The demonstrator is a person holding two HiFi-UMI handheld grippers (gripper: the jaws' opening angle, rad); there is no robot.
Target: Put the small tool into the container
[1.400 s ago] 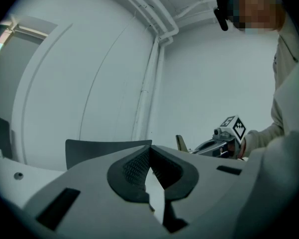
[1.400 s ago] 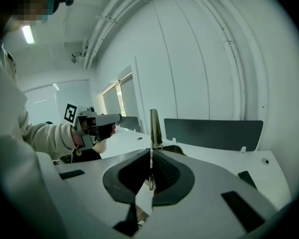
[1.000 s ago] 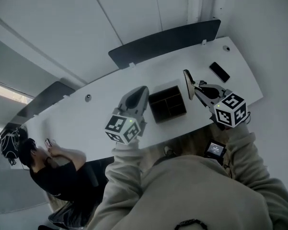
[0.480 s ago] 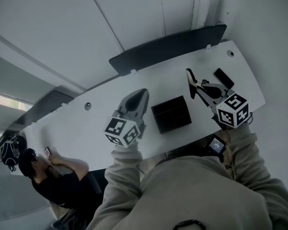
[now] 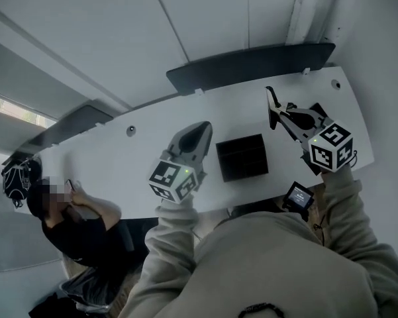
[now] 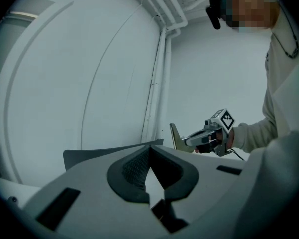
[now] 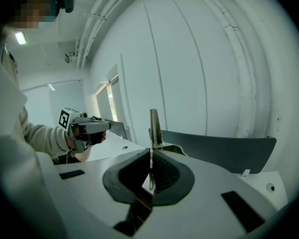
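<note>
Right gripper (image 5: 279,113) clamped on the small tool (image 5: 271,106) — now a little farther beyond the black container (image 5: 242,168) than a second ago — while the left gripper (image 5: 199,135), jaws together and empty, keeps just left of it.

Left tongs (image 6: 149,150) pressed together, empty

Long white table (image 5: 136,161) under plain white panelled walls. Dark low screen (image 5: 251,71) standing along its far edge, a second screen (image 5: 73,121) further left. Bright strip of window (image 5: 13,105) at far left. White pipes (image 6: 164,19) running up a corner. Lit ceiling lamp (image 7: 21,38).
</note>
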